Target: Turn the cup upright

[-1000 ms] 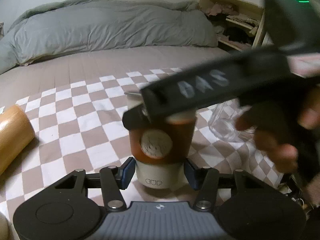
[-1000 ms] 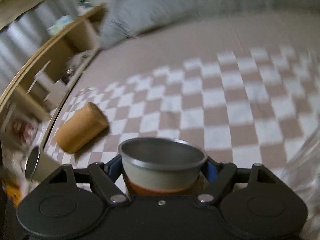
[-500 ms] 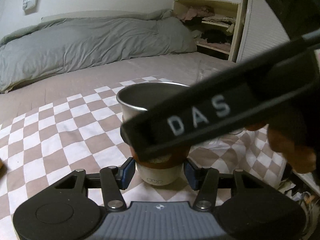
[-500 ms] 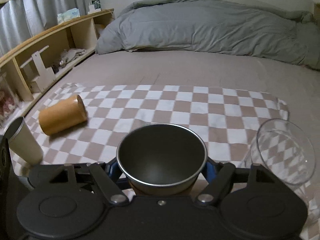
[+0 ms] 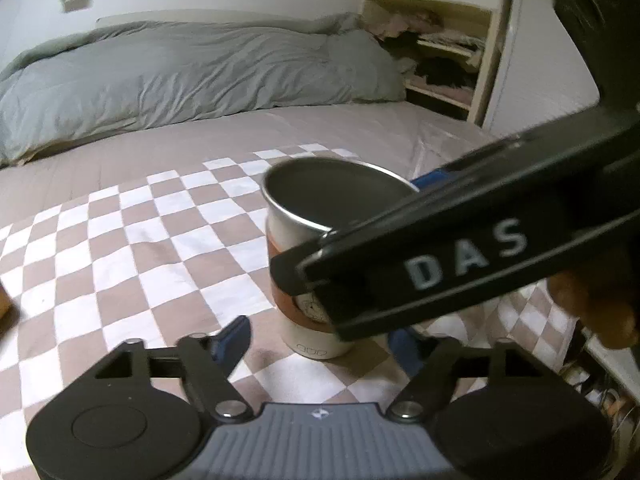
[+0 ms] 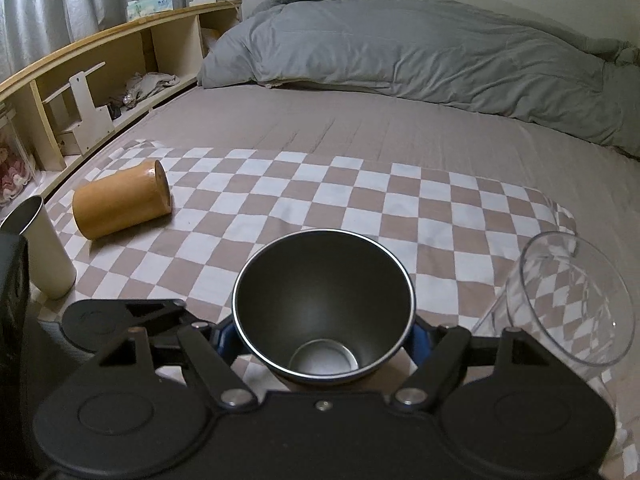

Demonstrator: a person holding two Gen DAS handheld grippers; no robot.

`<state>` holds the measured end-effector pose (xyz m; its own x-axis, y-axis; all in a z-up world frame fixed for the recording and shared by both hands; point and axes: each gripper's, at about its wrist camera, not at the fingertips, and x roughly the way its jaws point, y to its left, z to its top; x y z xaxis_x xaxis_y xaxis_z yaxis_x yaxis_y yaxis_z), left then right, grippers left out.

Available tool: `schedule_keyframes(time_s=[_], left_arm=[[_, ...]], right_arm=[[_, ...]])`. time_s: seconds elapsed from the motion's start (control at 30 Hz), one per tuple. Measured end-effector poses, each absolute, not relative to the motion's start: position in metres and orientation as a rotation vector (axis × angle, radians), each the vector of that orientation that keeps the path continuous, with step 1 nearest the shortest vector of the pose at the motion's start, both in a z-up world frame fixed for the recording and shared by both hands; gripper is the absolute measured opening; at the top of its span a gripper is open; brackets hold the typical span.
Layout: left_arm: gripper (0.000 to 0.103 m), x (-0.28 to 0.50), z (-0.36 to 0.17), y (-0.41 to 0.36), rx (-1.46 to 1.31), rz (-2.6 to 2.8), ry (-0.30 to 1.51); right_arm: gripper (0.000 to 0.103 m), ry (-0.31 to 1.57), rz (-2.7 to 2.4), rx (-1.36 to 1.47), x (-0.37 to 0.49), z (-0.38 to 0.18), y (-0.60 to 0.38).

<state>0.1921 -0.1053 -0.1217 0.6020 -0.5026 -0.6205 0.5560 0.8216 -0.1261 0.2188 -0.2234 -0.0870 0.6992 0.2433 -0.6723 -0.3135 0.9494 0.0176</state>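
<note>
The steel cup (image 6: 323,308) is stood upright on the checkered cloth (image 6: 360,208), pinched by the right hand-held gripper (image 6: 324,340). The left hand-held gripper (image 5: 320,340) is spread wide just beside its base.

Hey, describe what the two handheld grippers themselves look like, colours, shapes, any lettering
Both are matte black with blue finger pads. The left gripper has a ribbed grey centre panel flanked by round black discs and silver pivot screws. The right gripper has the same linkage arms; its side bar reads "DAS" in pale letters. A bare hand grips it.
</note>
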Motion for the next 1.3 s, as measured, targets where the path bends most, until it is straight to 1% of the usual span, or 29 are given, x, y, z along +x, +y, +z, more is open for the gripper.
schedule_keyframes(time_s=[0.03,0.23,0.37,0.5,0.6,0.9,1.17,1.3], left_arm=[[0.082,0.192,-0.118,-0.103,0.069,-0.613,0.695],[0.092,0.176,-0.094,-0.086,0.027,-0.609,0.66],[0.092,0.161,-0.077,-0.079,0.05,-0.557,0.65],[0.092,0.145,-0.06,-0.071,0.083,-0.472,0.636],[0.096,0.134,-0.047,-0.06,0.076,-0.408,0.631],[0.103,0.1,-0.025,-0.023,0.034,-0.253,0.609],[0.103,0.067,-0.01,-0.007,0.018,-0.18,0.569],[0.103,0.054,-0.006,-0.003,0.02,-0.154,0.551]], right_arm=[[0.085,0.729,0.31,-0.098,0.218,-0.085,-0.224],[0.096,0.71,0.299,-0.058,0.203,-0.065,-0.229],[0.096,0.698,0.31,-0.021,0.187,-0.049,-0.235],[0.1,0.649,0.297,-0.009,0.167,-0.034,-0.24],[0.102,0.617,0.266,-0.017,0.146,-0.027,-0.246],[0.103,0.51,0.174,-0.026,0.098,-0.015,-0.257],[0.103,0.462,0.17,0.039,0.06,-0.013,-0.259],[0.103,0.44,0.147,0.008,0.045,-0.017,-0.25]])
